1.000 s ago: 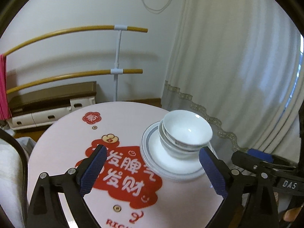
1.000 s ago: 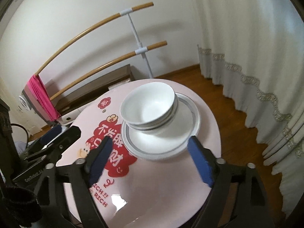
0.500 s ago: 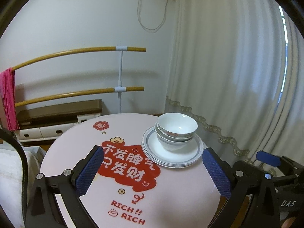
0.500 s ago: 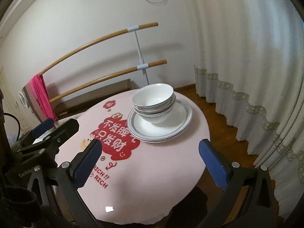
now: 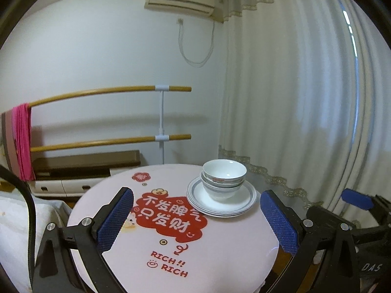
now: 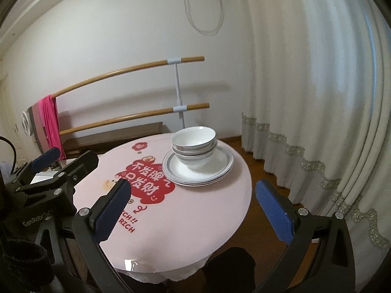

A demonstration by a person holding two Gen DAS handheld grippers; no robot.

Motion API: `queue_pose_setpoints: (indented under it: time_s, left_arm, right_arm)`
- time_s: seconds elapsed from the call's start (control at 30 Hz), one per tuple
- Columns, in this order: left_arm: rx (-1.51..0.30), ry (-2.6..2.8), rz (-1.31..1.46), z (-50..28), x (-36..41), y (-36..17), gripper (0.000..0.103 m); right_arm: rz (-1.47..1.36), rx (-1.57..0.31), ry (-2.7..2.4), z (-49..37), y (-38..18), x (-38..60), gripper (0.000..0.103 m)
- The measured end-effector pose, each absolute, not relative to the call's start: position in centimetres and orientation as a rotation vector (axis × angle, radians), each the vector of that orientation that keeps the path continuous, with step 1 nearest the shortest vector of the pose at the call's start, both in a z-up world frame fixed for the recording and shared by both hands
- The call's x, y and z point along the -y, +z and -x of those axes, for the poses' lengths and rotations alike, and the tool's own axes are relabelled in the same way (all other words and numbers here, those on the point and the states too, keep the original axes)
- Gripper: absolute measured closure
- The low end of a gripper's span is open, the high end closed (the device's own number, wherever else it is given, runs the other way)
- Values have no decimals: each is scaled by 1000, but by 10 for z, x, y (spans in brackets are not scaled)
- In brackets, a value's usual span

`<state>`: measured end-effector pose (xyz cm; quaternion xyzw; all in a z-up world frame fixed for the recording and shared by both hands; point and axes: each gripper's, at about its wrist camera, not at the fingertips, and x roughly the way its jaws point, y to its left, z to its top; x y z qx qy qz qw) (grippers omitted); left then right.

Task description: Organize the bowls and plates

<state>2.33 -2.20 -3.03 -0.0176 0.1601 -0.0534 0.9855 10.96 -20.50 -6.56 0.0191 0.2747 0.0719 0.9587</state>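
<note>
Both hand-held grippers have pulled back and risen from the dishes since a second ago, when the stack filled the space between their pads; now the whole round pink worktop (image 5: 220, 244) shows ahead of them.

On the left wrist view the left hand-held gripper (image 5: 196, 219) is spread wide and grasps nothing, its blue pads (image 5: 114, 219) standing well apart over the near part of the worktop. On the right wrist view the right hand-held gripper (image 6: 193, 210) is likewise released and empty, with its blue pads (image 6: 273, 212) on either side of the worktop's near edge.

A stack of white bowls (image 5: 223, 177) sits nested and upright, its top bowl clean and empty. It rests on a stack of white plates with grey rim bands (image 5: 244, 205), slightly toward the far side of the top plate. The plates lie on the far right part of the worktop, close to its edge and just right of the red cloud-shaped print with white Chinese characters (image 5: 168, 216). Below that print runs the red lettering "RICH!! RICH" (image 5: 168, 267).

Behind the worktop stand two wooden rails on a white post (image 5: 161, 122), with a pink cloth (image 5: 22, 141) draped over the left end of the upper rail. Pale curtains with a lace band (image 5: 293, 97) hang to the right, and an air conditioner (image 5: 180, 3) is mounted high on the wall.
</note>
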Motion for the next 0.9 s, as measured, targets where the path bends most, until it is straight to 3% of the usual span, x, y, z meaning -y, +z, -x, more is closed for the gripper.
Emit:
queue_pose_setpoints:
  time_s: [0.9]
  left_arm:
    - [-171,-63,20,62,13,-33,1]
  right_arm:
    - [-27,-404,161,-39,-41,195,0]
